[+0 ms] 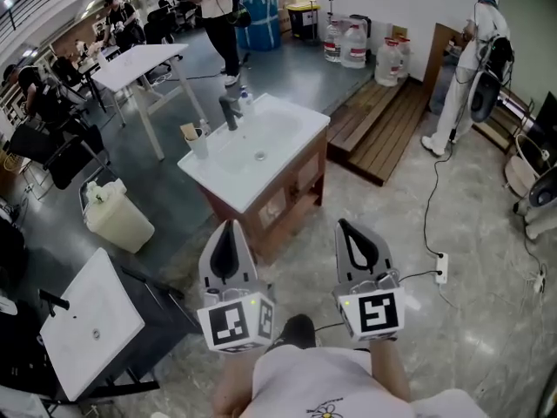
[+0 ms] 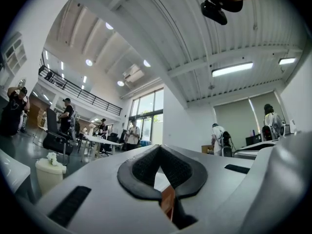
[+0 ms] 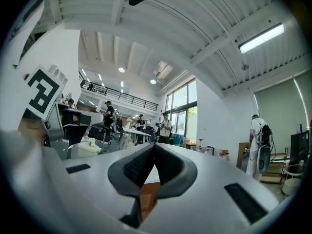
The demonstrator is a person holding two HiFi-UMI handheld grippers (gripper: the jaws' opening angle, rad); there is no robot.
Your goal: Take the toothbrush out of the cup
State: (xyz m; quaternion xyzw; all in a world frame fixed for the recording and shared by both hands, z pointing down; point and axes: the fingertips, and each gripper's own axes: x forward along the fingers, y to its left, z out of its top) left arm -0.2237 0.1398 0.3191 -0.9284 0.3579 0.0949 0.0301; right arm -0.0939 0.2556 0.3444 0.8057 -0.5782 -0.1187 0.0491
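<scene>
Both claws are shut and hold nothing. In the head view the left claw and the right claw sit side by side at six o'clock, tips aimed toward twelve, each with its marker cube at the end nearest me. In the left gripper view I see its black pads meeting at the tips. Only a small gap below them shows a sliver of white top and brown cabinet far beyond. The right gripper view reads the same: pads together at the tips, and only that distant cabinet seen through the slot.

From the left claw, the cup is at about eleven o'clock and well apart from both claws. It stands upright on the near left corner of a white-topped table with a basin sunk in it and a wooden cabinet underneath. A pale stick, which I take for the toothbrush, rises out of the cup and leans toward ten o'clock. It is too small for me to make out its head. A dark tap stands on the table at about one o'clock from the cup, near it but not touching.

On the floor, a cream bin sits at nine o'clock from the table. A low wooden platform lies at two o'clock. A person in white stands just past it.
</scene>
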